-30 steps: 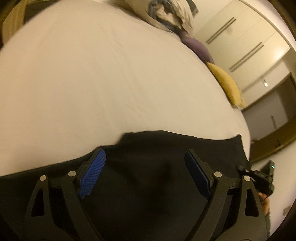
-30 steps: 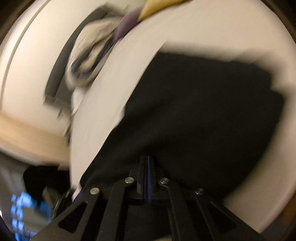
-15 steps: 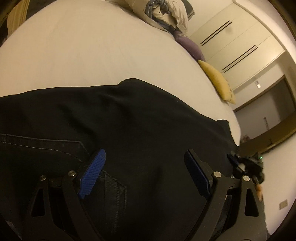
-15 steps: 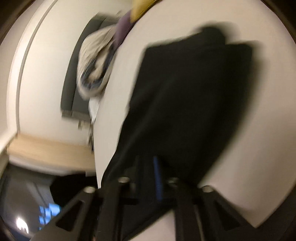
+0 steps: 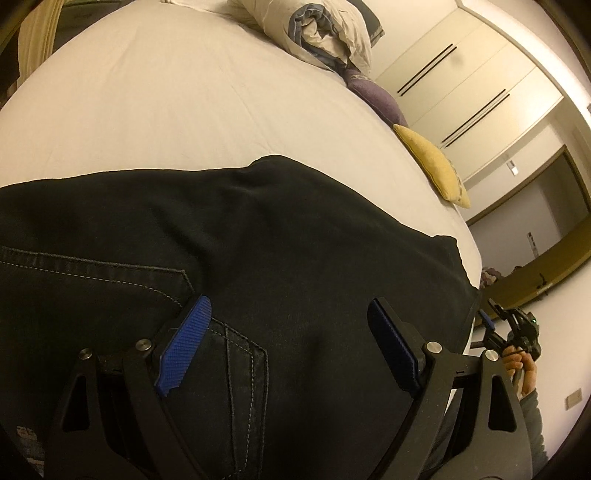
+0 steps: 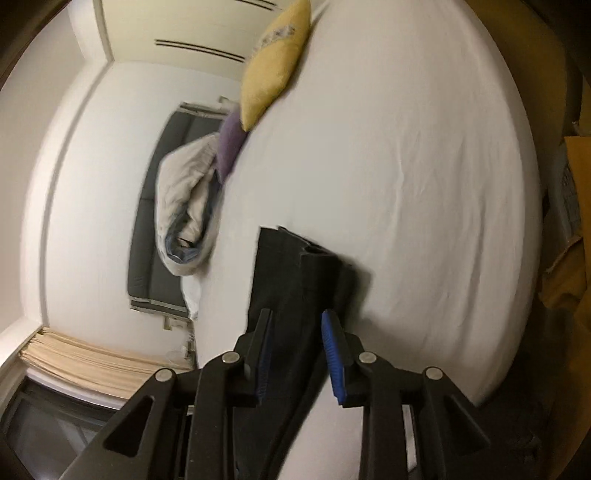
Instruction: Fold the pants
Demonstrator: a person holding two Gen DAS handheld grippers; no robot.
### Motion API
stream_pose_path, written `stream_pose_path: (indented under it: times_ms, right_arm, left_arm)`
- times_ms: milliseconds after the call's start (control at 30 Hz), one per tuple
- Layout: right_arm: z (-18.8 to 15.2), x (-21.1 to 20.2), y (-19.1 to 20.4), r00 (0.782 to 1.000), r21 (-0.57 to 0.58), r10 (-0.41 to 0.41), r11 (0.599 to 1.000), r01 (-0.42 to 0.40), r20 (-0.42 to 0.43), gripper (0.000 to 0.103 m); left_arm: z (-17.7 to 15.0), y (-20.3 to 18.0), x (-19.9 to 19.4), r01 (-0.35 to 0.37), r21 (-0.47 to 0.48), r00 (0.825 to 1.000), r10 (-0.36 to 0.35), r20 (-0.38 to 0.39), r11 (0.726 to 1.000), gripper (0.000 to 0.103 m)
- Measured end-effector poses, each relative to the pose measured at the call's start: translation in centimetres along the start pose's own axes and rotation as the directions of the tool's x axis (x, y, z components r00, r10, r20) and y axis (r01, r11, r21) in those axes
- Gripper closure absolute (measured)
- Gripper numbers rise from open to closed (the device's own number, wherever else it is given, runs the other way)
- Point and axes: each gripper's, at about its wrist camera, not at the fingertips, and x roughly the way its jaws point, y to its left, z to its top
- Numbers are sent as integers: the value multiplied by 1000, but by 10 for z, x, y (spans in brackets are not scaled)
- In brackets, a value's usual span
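Black pants (image 5: 280,243) lie folded on the white bed (image 5: 155,96), back pocket stitching showing at the near left. My left gripper (image 5: 288,328) is open and empty, hovering just over the pants. In the right wrist view the pants (image 6: 295,280) show as a narrow dark strip on the bed's near edge, leg ends farthest from me. My right gripper (image 6: 297,339) is open, its blue pads either side of the strip, gripping nothing. The right gripper also shows in the left wrist view (image 5: 509,328), beyond the bed's edge.
A rolled duvet (image 5: 325,33), a purple cushion (image 5: 376,99) and a yellow cushion (image 5: 432,162) lie along the bed's far right side. White wardrobe doors (image 5: 461,74) stand behind them. A grey headboard (image 6: 155,221) and a beige curtain (image 6: 85,365) show in the right wrist view.
My right gripper opened and let go of the pants, then drew back off the bed's edge. The pants now lie spread under my left gripper, which stayed open.
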Motion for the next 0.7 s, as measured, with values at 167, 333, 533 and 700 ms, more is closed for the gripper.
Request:
stream_pose_path:
  times_ms: [167, 333, 533, 700]
  right_arm:
    - [-7, 24, 8, 1000, 26, 0, 1000, 1, -15, 73]
    - [-4, 36, 7, 999, 52, -16, 999, 17, -37, 75]
    - [-8, 56, 21, 996, -13, -44, 999, 43, -80, 97]
    - [-11, 49, 14, 997, 0, -64, 998, 64, -49, 99]
  left_arm:
    - [-2, -5, 5, -1, 1, 1000, 1, 1, 1000, 16]
    - [-1, -4, 3, -1, 1, 1000, 1, 1, 1000, 16]
    - [-2, 1, 1, -1, 1, 1000, 1, 0, 1000, 16]
    - [3, 1, -4, -6, -16, 1000, 5, -12, 1000, 16]
